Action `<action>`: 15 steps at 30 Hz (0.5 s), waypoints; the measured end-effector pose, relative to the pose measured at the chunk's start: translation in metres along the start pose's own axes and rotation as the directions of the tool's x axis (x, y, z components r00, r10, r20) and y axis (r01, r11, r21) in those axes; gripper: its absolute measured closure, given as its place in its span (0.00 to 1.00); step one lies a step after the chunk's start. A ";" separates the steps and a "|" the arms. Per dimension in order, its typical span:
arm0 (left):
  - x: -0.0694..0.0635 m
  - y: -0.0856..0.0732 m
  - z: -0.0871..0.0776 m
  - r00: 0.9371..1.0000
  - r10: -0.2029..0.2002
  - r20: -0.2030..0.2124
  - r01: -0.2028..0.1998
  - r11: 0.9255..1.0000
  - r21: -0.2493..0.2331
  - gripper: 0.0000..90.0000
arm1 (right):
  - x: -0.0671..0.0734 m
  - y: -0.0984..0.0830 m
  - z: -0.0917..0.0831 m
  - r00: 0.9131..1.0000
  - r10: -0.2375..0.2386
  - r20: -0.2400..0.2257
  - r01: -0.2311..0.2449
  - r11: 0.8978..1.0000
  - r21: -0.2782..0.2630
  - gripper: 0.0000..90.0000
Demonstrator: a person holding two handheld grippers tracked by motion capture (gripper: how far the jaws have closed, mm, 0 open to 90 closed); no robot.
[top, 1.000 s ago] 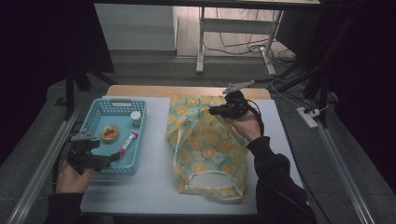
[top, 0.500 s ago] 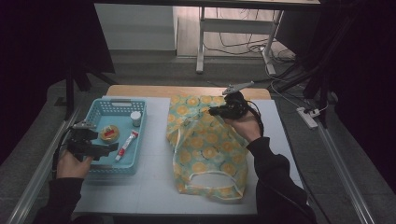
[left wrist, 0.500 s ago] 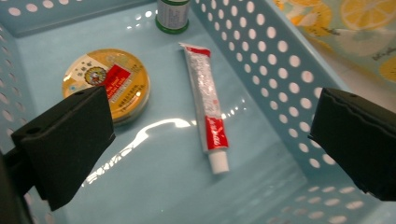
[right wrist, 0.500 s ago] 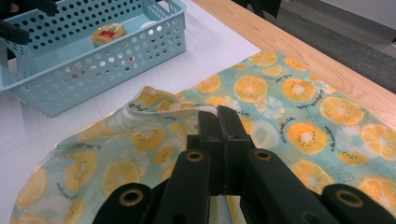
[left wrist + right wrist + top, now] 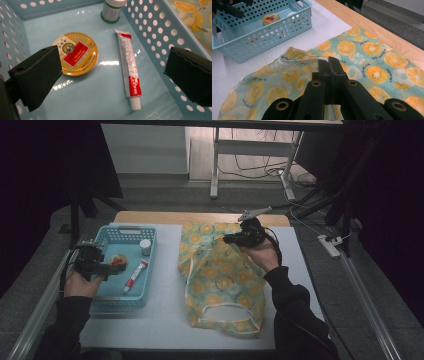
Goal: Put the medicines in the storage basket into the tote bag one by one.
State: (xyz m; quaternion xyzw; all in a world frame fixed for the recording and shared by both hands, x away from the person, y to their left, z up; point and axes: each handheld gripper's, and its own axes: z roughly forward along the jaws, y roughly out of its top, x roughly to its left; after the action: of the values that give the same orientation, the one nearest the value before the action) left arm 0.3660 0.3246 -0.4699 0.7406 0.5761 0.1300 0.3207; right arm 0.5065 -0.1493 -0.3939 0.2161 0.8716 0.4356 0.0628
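Observation:
A fabric bag printed with orange slices lies flat on the white mat. My right gripper is shut on the bag's pale hem near its far end; in the right gripper view the jaws pinch a raised fold of the bag. My left gripper hovers over the blue basket, jaws wide open. In the left gripper view a round gold tin and a red-and-white tube lie below between the open gripper jaws, untouched. A small white bottle stands beyond.
The basket has perforated walls and sits left of the bag on the mat. A wooden table edge runs along the far side. Cables and a power strip lie on the floor to the right.
My left gripper has moved away from the person, from the basket's near left corner to farther over the basket. The right gripper and bag have not moved.

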 end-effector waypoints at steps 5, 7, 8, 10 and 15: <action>0.003 0.007 0.010 1.000 0.004 -0.025 -0.004 1.000 0.017 0.01 | 0.001 0.000 0.000 1.000 -0.002 0.000 0.002 1.000 0.000 1.00; 0.005 0.009 0.015 0.999 0.002 -0.042 -0.001 1.000 0.025 0.01 | 0.001 0.000 0.000 1.000 -0.003 0.000 0.003 1.000 0.001 1.00; 0.006 0.010 0.017 0.998 -0.001 -0.055 0.003 1.000 0.030 0.02 | 0.001 0.000 0.000 1.000 -0.004 -0.001 0.004 1.000 0.001 1.00; 0.009 0.011 0.022 0.998 -0.006 -0.061 0.008 0.999 0.041 0.02 | 0.001 0.000 0.000 1.000 -0.004 -0.001 0.004 1.000 0.003 1.00; 0.013 0.014 0.035 0.997 0.006 -0.075 0.001 0.996 0.088 0.00 | 0.001 0.000 0.002 1.000 -0.003 -0.004 0.003 1.000 0.002 1.00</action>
State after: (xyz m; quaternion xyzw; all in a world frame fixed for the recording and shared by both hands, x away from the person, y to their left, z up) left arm 0.4009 0.3239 -0.4898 0.7493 0.5920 0.1327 0.2656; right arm 0.5059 -0.1479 -0.3949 0.2140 0.8725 0.4349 0.0615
